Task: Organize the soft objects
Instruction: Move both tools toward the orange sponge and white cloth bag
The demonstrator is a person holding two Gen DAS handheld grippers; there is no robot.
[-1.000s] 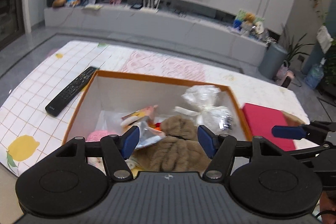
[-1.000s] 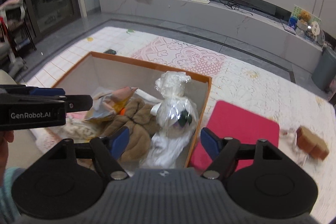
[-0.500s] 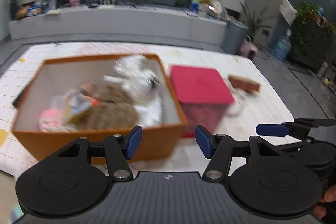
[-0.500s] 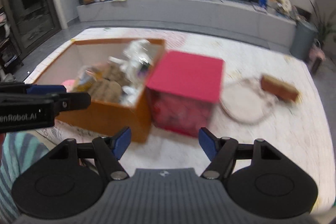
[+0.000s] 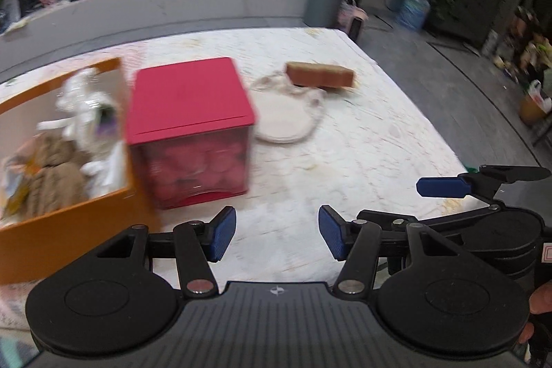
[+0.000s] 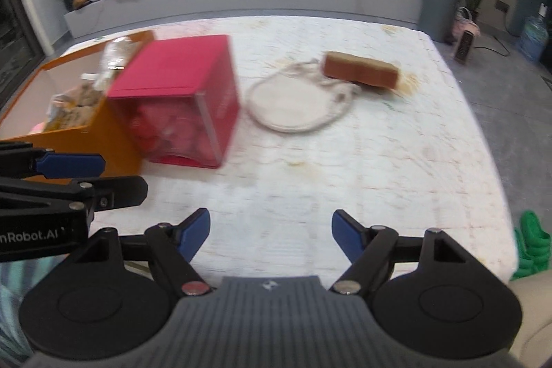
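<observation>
Both claws hang over the patterned counter (image 6: 379,143) with their blue pads spread wide and nothing between them; the left claw (image 5: 277,237) and the right claw (image 6: 270,235) sit side by side near the front edge. The orange box (image 5: 69,230) stands at the left, stuffed with soft things (a brown knitted piece (image 5: 51,168), a crinkly plastic bag (image 5: 86,106)); the red cube (image 6: 183,99) touches its side; a round white pad (image 6: 296,102) and a brown block (image 6: 360,70) lie beyond.
</observation>
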